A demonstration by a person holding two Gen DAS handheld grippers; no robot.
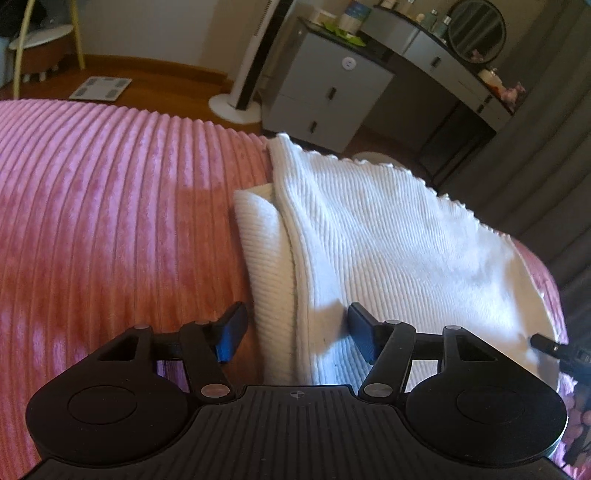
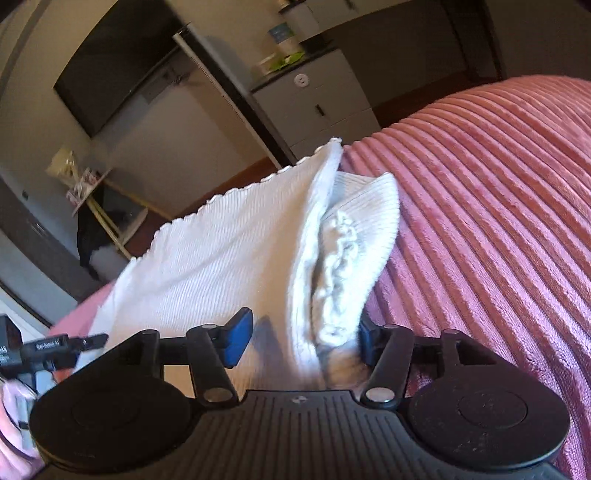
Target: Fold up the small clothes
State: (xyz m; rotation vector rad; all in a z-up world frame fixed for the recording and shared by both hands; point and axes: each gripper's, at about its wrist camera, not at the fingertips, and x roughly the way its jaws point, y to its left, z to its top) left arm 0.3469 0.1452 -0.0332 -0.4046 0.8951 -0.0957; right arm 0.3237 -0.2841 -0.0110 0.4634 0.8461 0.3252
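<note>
Here, a folded white ribbed garment (image 1: pixel 388 236) lies on my pink corduroy bed cover (image 1: pixel 110 206). My left hand-held gripper (image 1: pixel 295 332) gapes wide over its near edge; my right hand-held gripper (image 2: pixel 301 334), equally wide, straddles the ruffled hem (image 2: pixel 338 273).

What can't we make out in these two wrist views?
- White garment near edge: left wrist view, hidden behind the left gripper body.
- Garment type: both views, it is folded over itself.
- Right gripper right fingertip: right wrist view, partly covered by the ruffled trim; contact unclear.
- Pink bedspread extent: cut off by frame edges.
- Dresser-top items: too small and blurred.
</note>
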